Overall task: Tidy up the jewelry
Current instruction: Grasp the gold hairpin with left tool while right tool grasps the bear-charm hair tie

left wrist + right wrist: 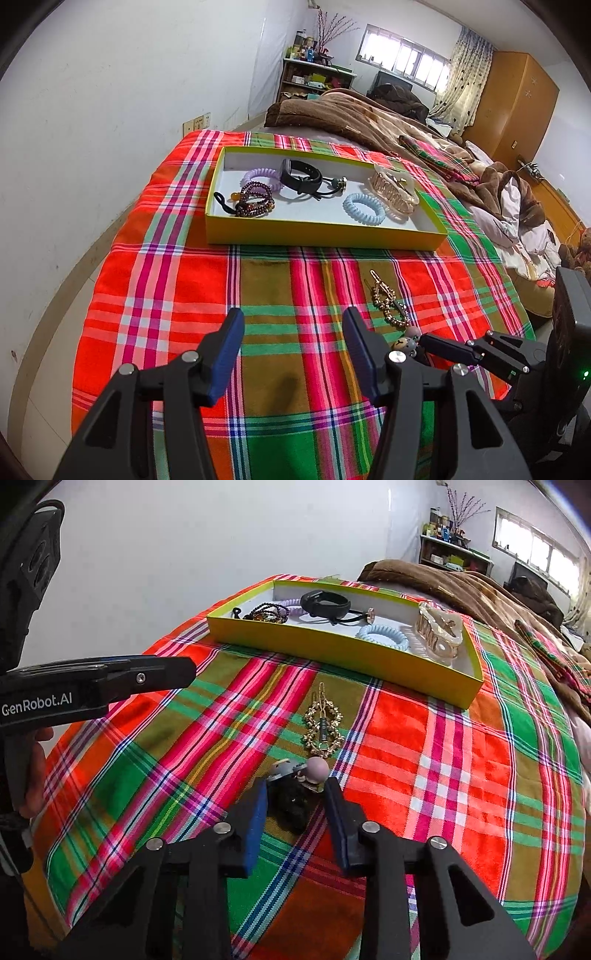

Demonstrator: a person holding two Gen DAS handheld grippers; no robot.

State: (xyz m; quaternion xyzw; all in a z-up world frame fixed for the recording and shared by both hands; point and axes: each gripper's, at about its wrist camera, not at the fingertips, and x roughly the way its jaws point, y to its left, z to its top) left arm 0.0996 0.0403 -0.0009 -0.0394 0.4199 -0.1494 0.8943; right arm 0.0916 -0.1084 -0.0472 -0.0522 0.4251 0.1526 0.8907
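A yellow tray (325,232) (332,653) lies on the plaid bedspread and holds a black watch band (301,177), a purple coil tie (258,176), a blue coil tie (364,208), a dark bead bracelet (255,203) and a clear claw clip (395,192). A gold hair clip (388,299) (323,723) lies on the cloth in front of the tray. Just before it lies a black hair tie with beads (295,794) (408,343). My right gripper (295,794) is open with its fingers on either side of that tie. My left gripper (293,328) is open and empty above the cloth.
The bedspread (166,295) drops off at its left edge beside a white wall. A brown blanket (351,114) and bedding are heaped behind and to the right of the tray. A shelf and a wardrobe stand at the far wall.
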